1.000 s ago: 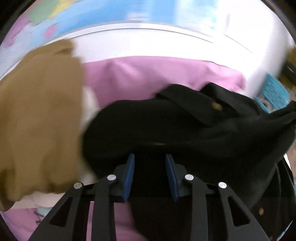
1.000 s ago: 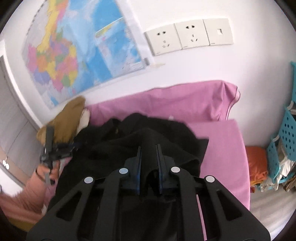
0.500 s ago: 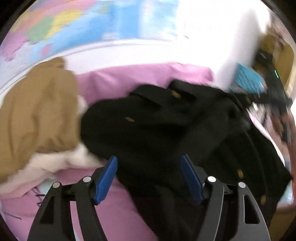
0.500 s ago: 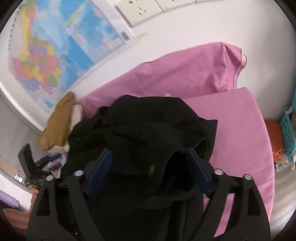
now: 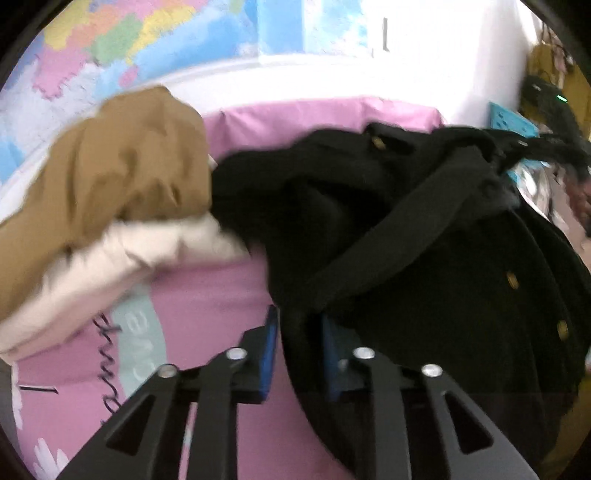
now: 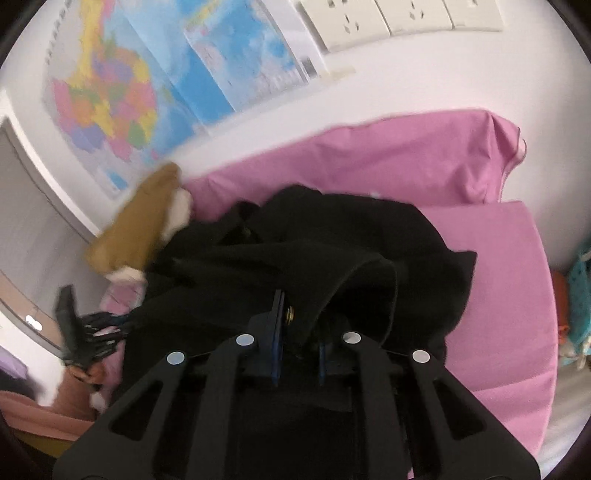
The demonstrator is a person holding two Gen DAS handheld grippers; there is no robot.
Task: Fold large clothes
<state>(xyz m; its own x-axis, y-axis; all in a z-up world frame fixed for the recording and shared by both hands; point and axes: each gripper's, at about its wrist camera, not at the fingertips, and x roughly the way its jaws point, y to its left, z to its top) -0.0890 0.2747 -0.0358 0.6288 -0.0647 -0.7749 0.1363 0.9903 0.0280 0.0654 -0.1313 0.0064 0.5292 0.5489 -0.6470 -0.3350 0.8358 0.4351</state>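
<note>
A large black garment with gold buttons (image 5: pixel 424 236) lies crumpled on the pink bed (image 5: pixel 207 295). It also shows in the right wrist view (image 6: pixel 332 240). My left gripper (image 5: pixel 297 332) is shut on a fold of the black cloth at the garment's near left edge. My right gripper (image 6: pixel 299 332) is shut on another fold of the same garment, near a gold button. The left gripper also shows at the far left of the right wrist view (image 6: pixel 85 339), held by a hand.
A brown and cream garment (image 5: pixel 110 184) is piled on the bed left of the black one, also in the right wrist view (image 6: pixel 144 225). A map (image 6: pixel 122 92) and wall sockets (image 6: pixel 399 18) are behind. A blue basket (image 6: pixel 580 291) stands right of the bed.
Both grippers were open half a second ago and have now closed on folds of the black garment. The left gripper has shifted left along the garment's edge.
</note>
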